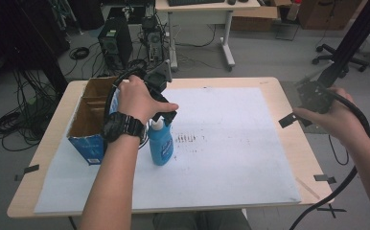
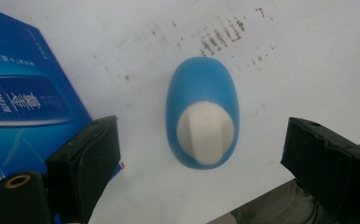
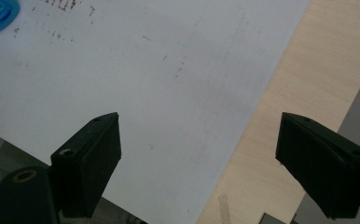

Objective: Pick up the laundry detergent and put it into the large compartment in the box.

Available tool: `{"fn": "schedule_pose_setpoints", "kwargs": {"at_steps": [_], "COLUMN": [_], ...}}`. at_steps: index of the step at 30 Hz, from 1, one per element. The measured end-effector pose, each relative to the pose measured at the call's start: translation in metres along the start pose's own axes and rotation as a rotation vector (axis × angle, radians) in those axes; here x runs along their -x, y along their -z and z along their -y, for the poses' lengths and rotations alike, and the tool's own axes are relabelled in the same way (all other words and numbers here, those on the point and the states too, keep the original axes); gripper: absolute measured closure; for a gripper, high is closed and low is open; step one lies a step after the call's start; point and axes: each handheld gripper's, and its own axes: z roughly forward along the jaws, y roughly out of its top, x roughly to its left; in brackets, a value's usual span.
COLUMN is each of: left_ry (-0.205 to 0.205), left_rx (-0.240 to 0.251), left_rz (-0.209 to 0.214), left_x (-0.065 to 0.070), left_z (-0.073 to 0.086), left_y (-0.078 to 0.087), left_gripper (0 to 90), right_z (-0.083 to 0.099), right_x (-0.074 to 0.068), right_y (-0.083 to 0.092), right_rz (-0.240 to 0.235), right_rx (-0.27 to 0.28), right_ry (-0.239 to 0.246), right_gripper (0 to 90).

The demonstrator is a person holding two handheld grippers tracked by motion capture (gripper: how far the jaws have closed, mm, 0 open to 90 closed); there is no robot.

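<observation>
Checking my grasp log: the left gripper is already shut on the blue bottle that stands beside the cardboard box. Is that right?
Not shut. The left gripper view shows the left gripper with its jaws wide open, apart from the blue bottle. The bottle does stand beside the cardboard box.

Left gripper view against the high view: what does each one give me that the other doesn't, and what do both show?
Left gripper view alone: the blue bottle from straight above, its white cap between the left tool's wide-open jaws, untouched.

High view alone: the bottle standing upright beside the open cardboard box, the box's inner dividers, and the right tool held over the table's right edge.

Both: the bottle, the box's blue side, the white sheet with its brown marks.
</observation>
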Motion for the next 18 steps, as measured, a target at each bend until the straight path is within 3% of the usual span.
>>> {"fn": "schedule_pose_setpoints", "kwargs": {"at_steps": [18], "left_ry": [-0.003], "left_rx": [-0.032], "left_rz": [0.000], "left_x": [0.005], "left_z": [-0.003], "left_y": [-0.015], "left_gripper": [11.8], "right_z": [0.002], "right_x": [0.003], "right_y": [-0.004], "right_rz": [-0.002], "right_rx": [-0.007], "right_ry": [-0.004], "right_gripper": [14.0]}}
